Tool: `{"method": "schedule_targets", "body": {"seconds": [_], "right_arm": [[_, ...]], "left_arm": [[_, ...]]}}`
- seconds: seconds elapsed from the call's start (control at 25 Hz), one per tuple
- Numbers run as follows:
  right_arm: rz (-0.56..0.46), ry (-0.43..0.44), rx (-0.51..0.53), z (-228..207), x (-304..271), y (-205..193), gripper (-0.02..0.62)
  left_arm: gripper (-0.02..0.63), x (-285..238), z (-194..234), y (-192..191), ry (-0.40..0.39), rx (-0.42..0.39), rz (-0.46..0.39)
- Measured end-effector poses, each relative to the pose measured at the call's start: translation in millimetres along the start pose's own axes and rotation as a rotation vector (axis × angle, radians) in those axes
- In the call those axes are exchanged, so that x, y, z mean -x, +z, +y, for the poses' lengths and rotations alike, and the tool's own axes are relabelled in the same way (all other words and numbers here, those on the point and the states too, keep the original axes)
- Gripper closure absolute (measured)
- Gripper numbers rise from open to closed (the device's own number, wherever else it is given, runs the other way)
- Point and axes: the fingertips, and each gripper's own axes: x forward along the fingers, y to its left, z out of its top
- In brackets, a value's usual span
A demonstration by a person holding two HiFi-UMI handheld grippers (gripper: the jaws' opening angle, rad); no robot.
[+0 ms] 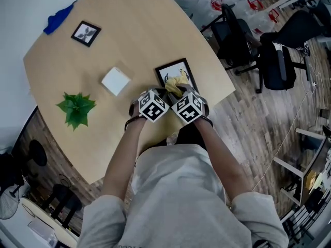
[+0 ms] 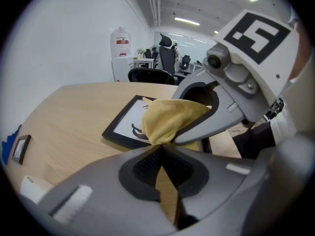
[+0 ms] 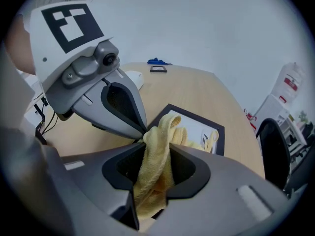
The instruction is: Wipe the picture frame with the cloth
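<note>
Head view: left gripper [image 1: 164, 92] and right gripper [image 1: 179, 91] are sitting side by side at the near edge of the black picture frame [image 1: 172, 71]. The frame is lying flat on the wooden table [image 1: 139, 30], near its right edge. The yellow cloth [image 1: 177, 83] is bunching on the frame just ahead of them.

Left gripper view: the jaws are meeting at their tips, right against the cloth's edge; a pinch cannot be confirmed.

Right gripper view: the jaws are clamping narrowly on the cloth, which is draping forward onto the frame's glass.
</note>
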Motion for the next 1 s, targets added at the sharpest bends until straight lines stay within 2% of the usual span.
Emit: {"method": "schedule_targets", "body": {"seconds": [0.24,0.6,0.8,1.0], "right_arm": [[0.019,0.002,-0.054,7.1,5.5,-8.4,0.472],[0.034,-0.023,0.018,27.6,21.4,-19.2,0.472],[0.045,0.007,0.033,49.5,34.0,-29.3,0.471],[0.017,-0.025,-0.037,50.2,42.9,-46.5,0.471]], "left_arm": [[0.554,0.5,0.6,-0.6,0.002,-0.003,-0.005],[0.554,0.7,1.5,0.2,0.006,0.019,-0.02],[0.554,1.0,1.0,0.3,-0.001,0.014,-0.009],[0.554,0.9,0.7,1.9,0.009,0.001,0.0]]}}
